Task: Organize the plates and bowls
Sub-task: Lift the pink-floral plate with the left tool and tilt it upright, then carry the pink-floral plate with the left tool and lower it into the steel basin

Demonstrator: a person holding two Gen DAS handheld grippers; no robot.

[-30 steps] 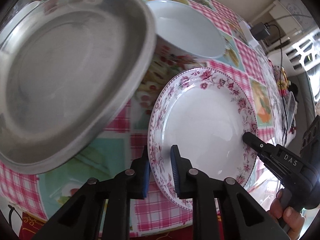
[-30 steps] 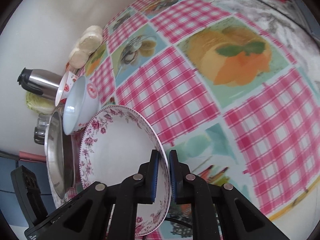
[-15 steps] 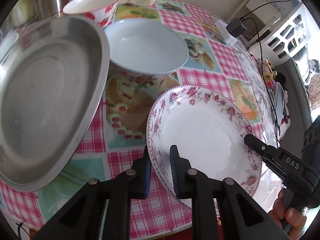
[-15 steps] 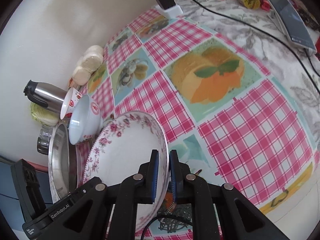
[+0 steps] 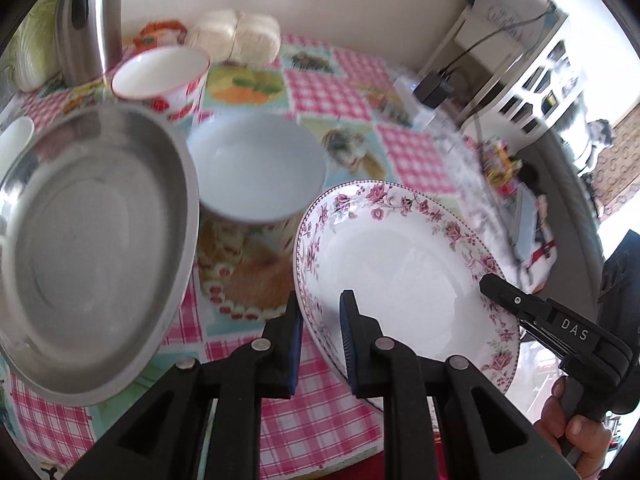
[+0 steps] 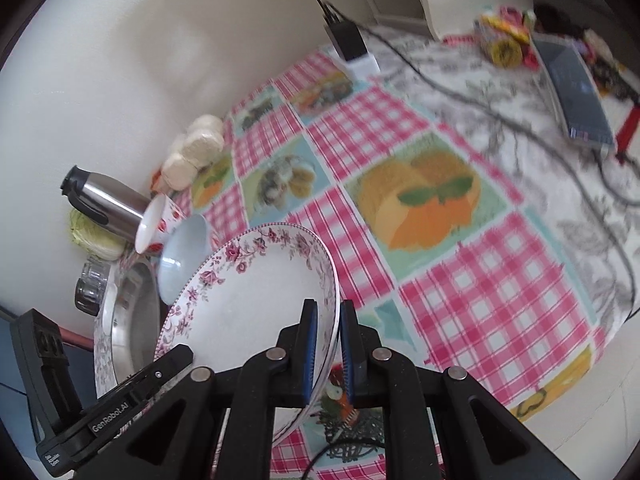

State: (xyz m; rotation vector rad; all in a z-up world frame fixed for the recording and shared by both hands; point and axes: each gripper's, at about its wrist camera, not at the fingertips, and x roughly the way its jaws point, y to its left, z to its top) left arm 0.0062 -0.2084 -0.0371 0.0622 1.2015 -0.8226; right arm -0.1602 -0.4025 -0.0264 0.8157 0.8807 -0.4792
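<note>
A white plate with a pink flower rim (image 5: 400, 272) hangs tilted above the checked tablecloth, held from two sides. My left gripper (image 5: 322, 340) is shut on its near rim. My right gripper (image 5: 496, 292) clamps the opposite rim, a hand below it. In the right wrist view the same plate (image 6: 256, 296) sits edge-on in my right gripper (image 6: 328, 344), with the left gripper (image 6: 176, 356) at its lower left edge. A steel plate (image 5: 92, 248) lies to the left, and a white bowl (image 5: 256, 172) stands behind the held plate.
A red-patterned cup (image 5: 160, 76), a steel flask (image 5: 88, 20), a cabbage (image 5: 28, 60) and pale buns (image 5: 236, 36) line the wall side. A glass jar (image 6: 90, 288) stands by the steel plate (image 6: 132, 320). A charger (image 6: 348, 40), cables and a tablet (image 6: 576, 88) lie on the grey cloth.
Both grippers have risen with the flowered plate, which now hangs higher above the cloth. More of the table's back edge and the wall has come into view.
</note>
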